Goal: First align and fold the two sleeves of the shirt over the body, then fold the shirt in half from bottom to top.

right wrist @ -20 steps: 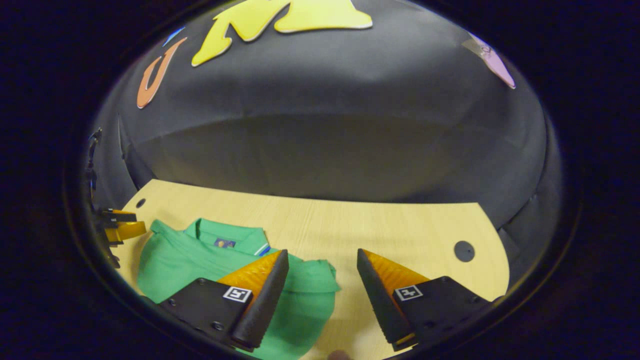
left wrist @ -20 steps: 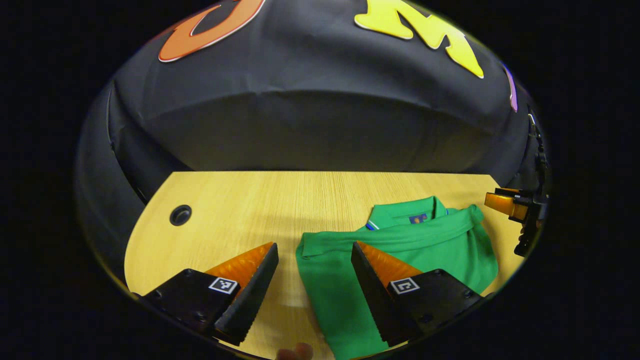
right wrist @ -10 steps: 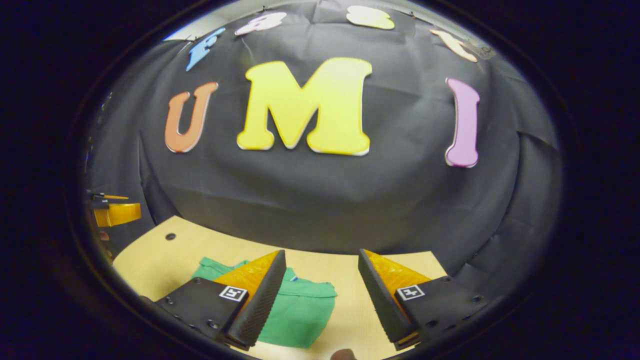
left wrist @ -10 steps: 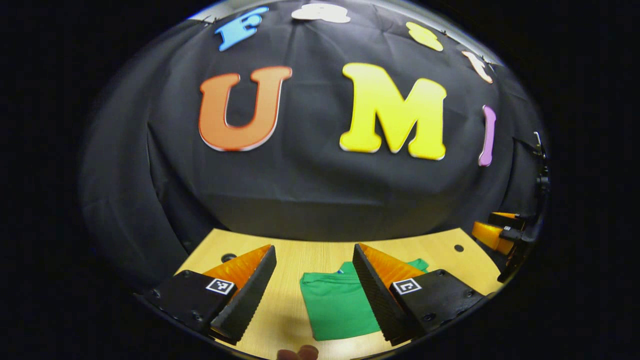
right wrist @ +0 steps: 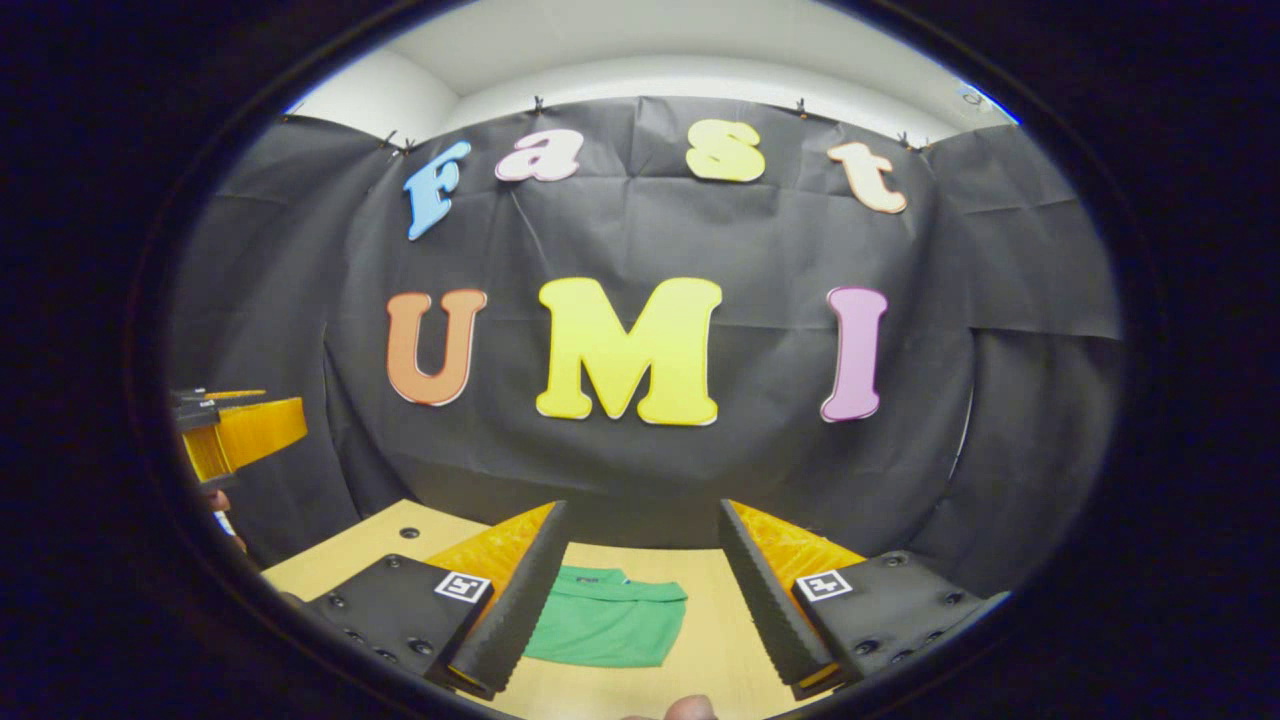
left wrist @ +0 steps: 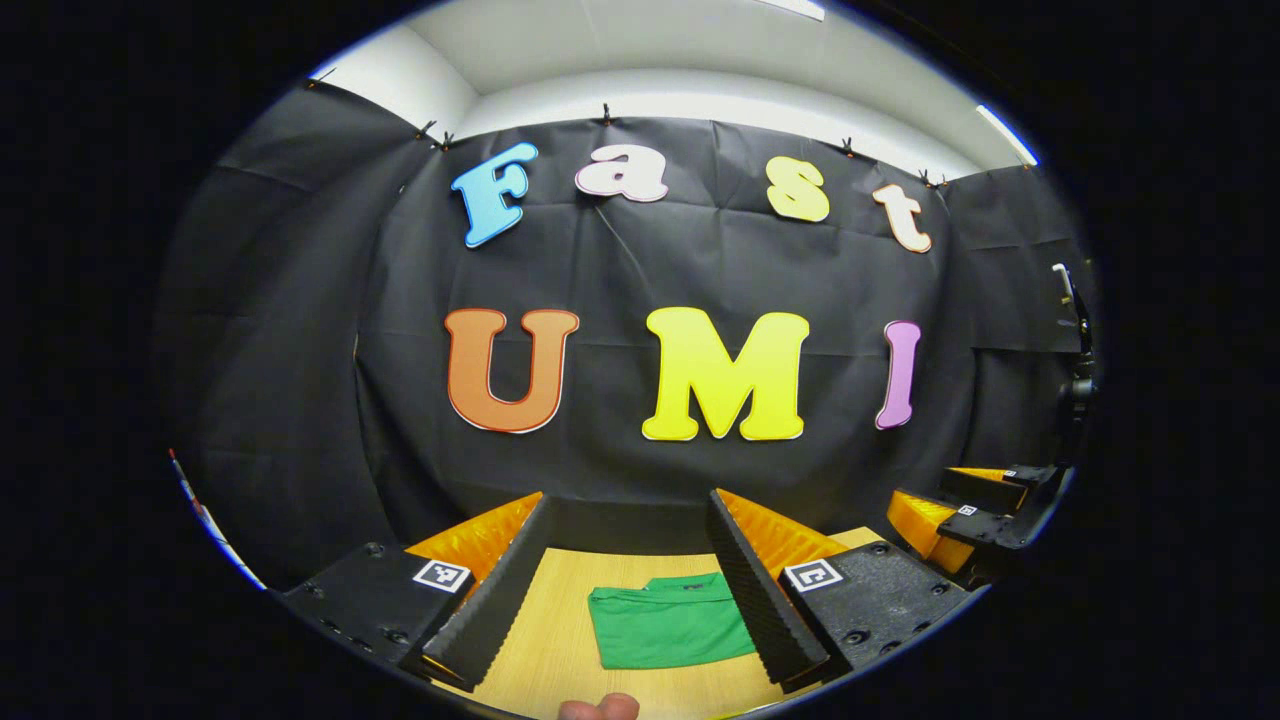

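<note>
Left gripper (left wrist: 628, 585) spread, empty | right gripper (right wrist: 640, 585) spread, empty | folded green polo shirt (left wrist: 668, 622) flat on wooden table (left wrist: 545, 640) | right view adds table's cable hole (right wrist: 408, 533).

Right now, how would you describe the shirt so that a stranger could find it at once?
Look at the light wooden table in front of the black cloth wall. On it lies the green shirt, folded into a compact rectangle with its collar toward the wall. It is the one cloth item on the table, lying flat, touching neither gripper.
</note>
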